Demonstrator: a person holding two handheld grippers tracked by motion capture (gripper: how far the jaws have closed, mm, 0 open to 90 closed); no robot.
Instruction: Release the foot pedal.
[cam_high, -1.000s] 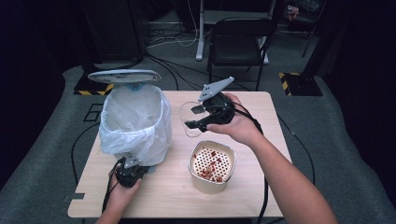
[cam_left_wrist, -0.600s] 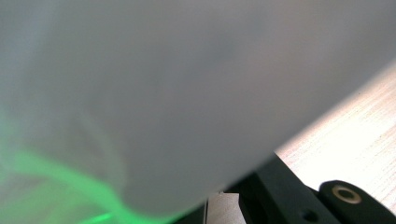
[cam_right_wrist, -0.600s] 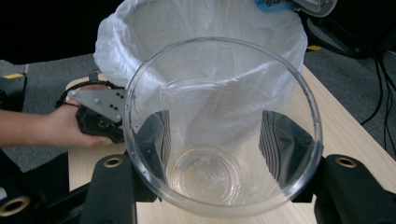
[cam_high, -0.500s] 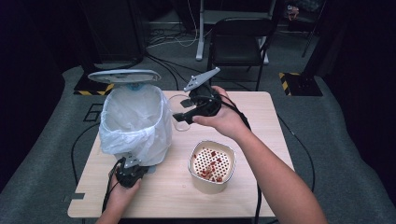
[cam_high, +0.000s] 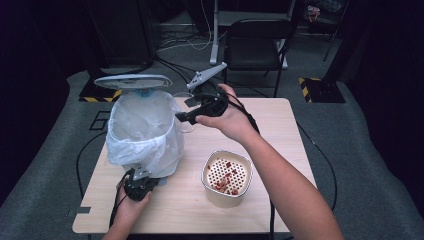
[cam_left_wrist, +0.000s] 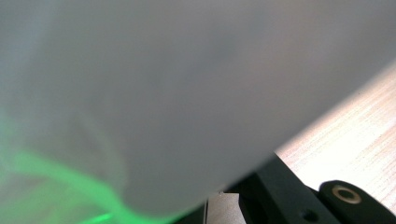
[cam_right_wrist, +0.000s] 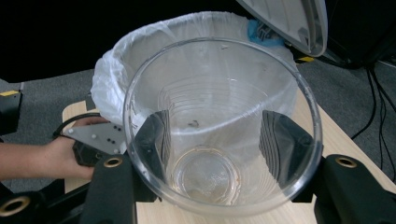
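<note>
**Clear cup carried to the lined bin: handling notes**

The right tool (cam_right_wrist: 219, 154) has its jaws part closed on a clear plastic cup (cam_right_wrist: 222, 126), one pad on each side of the wall near the base. The cup is held off the worktop (cam_high: 280, 130), just beside the rim of the waste bin (cam_high: 142, 132). The bin is lined with a white bag (cam_right_wrist: 116, 70), and its swing lid (cam_high: 132, 81) stands raised at the back. The left tool (cam_high: 138, 186) sits low against the bin's base at the front worktop edge. Its jaws are fully shut, apparently on the bin's bag or base, though the left gripper view is too close and blurred to confirm what they pinch. A perforated strainer tub (cam_high: 226, 177) with red scraps stands apart, nearer the person.

Judgement on the step in hand: the cup should be brought squarely over the bag opening before release or tipping, clear of the raised lid. The left tool should steady the bin meanwhile. The thin wall will deform, so pressure should be moderate.

Orientation: in the right gripper view the cup's mouth faces the camera and its base points away toward the bin. In the high view its long axis lies roughly level, across the worktop toward the bin.
</note>
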